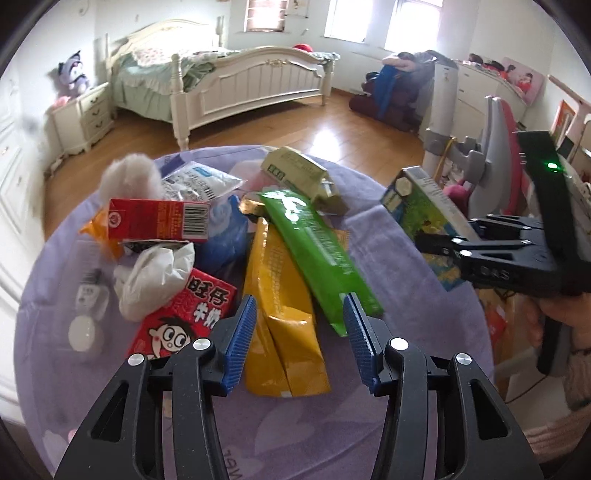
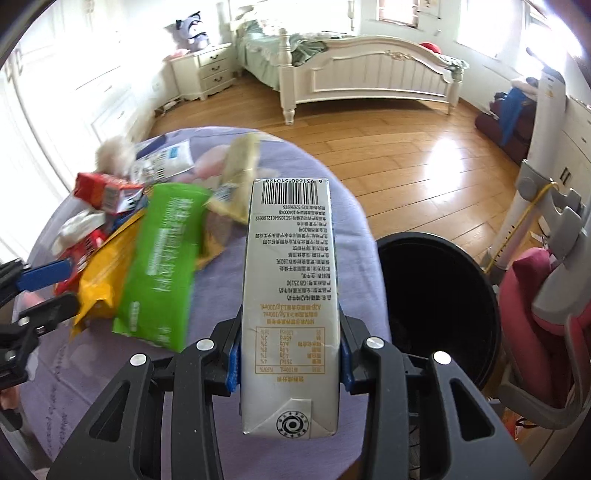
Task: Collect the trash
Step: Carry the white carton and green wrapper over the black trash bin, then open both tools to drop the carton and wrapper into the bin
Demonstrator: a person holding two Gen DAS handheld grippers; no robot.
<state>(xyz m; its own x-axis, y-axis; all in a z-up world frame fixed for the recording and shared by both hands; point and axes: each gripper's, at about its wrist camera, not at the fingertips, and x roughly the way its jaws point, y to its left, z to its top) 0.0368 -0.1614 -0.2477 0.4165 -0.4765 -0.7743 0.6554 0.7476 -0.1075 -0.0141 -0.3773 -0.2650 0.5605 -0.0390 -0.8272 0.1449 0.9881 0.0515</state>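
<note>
Meanwhile, right gripper (image 2: 290, 356) pinched a milk carton (image 2: 290, 295) – left gripper (image 1: 299, 332) spread, nothing in it.
Carton was held off the purple round table (image 2: 258, 155), its far end over the table edge, just beside the black bin (image 2: 439, 291). Left jaws hovered over the yellow packet (image 1: 280, 314) and green packet (image 1: 317, 251) – red cartoon carton (image 1: 184, 314), white tissue wad (image 1: 151, 277) and other wrappers lay piled beside them.

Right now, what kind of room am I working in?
Most likely a bedroom in a home. A white bed stands on the wooden floor, a nightstand with a plush toy sits beside it, and the trash lies on a round purple-covered table.
</note>
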